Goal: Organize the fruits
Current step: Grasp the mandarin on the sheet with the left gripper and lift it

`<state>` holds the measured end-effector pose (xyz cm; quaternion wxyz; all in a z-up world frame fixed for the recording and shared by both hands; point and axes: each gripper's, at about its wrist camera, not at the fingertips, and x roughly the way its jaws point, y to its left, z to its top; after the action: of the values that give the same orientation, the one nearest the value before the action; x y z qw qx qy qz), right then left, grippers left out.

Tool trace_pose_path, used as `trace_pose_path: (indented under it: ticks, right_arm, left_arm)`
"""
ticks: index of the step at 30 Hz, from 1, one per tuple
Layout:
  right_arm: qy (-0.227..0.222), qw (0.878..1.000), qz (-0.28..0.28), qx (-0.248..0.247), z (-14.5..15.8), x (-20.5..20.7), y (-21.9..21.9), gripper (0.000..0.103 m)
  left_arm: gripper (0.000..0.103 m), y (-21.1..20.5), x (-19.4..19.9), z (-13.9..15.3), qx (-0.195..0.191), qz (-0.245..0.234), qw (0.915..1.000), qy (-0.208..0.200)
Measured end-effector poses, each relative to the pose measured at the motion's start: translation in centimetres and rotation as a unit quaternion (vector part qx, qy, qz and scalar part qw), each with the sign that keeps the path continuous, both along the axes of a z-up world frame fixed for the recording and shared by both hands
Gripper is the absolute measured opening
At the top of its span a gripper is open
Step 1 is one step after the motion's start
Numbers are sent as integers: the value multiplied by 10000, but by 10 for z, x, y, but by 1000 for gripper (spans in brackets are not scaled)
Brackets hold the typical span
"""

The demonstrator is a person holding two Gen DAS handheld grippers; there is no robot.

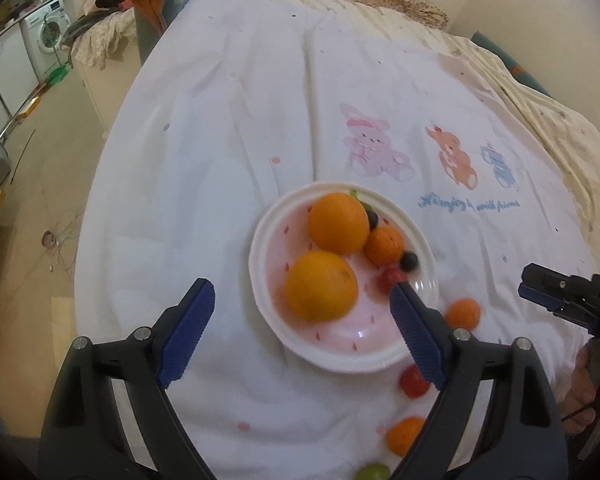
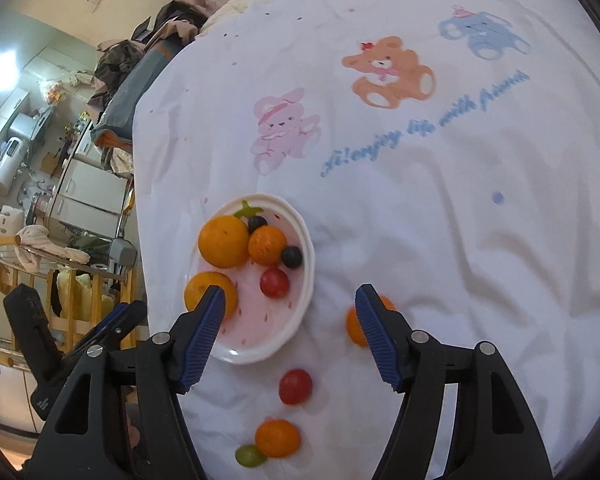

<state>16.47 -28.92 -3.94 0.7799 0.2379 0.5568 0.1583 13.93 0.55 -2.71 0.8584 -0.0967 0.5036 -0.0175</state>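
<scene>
**Loose fruit still off the plate**

Cherry tomato (image 2: 295,386) at plate's (image 2: 306,280) 6 o'clock on the sheet (image 2: 440,220): light, slick, squashy — pinch gently across its middle. Right gripper (image 2: 290,334) and left gripper (image 1: 302,330): jaws spread, empty.

Bright, soft daylight; faint shadows on the white printed cotton bedsheet (image 1: 236,128). Heavy fisheye bending with dark vignetted corners. Slight motion blur throughout; a blown-out glare patch upper left in the right wrist view.

Bed sheet (image 2: 420,240) – plate (image 2: 304,280), loose fruits (image 2: 296,386).
</scene>
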Motion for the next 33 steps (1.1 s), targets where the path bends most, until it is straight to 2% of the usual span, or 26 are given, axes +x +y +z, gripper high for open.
trace_pose_path:
  ticks: [7, 12, 18, 23, 25, 27, 30, 32, 33]
  right_arm:
    - [66, 9995, -295, 68, -1, -28, -19, 70]
    - [134, 9990, -412, 76, -4, -39, -22, 70]
    - [163, 9985, -525, -23, -7, -40, -26, 70]
    - [192, 9977, -648, -16, -8, -41, -33, 70]
    - [202, 9974, -687, -16, -9, -40, -36, 70]
    - [216, 9972, -718, -2, -10, -39, -38, 70]
    - [232, 9971, -722, 3, -10, -38, -37, 70]
    - [237, 9973, -699, -9, -11, -38, -36, 70]
    - [245, 9974, -677, -25, -11, -38, -35, 70]
  left_arm:
    - [87, -12, -26, 0, -214, -281, 9992, 179]
    - [87, -26, -40, -14, -386, -568, 9966, 458]
    - [87, -73, -58, -40, -274, -1461, 9846, 916]
    - [86, -101, -66, -61, -246, -1865, 9741, 1252]
    - [73, -109, -66, -69, -252, -2024, 9690, 1397]
    - [67, -115, -67, -77, -203, -2108, 9655, 1518]
    - [62, -117, -67, -81, -159, -2124, 9650, 1533]
    - [54, -118, -67, -80, -267, -2159, 9635, 1559]
    - [45, -119, -68, -80, -347, -2207, 9617, 1588]
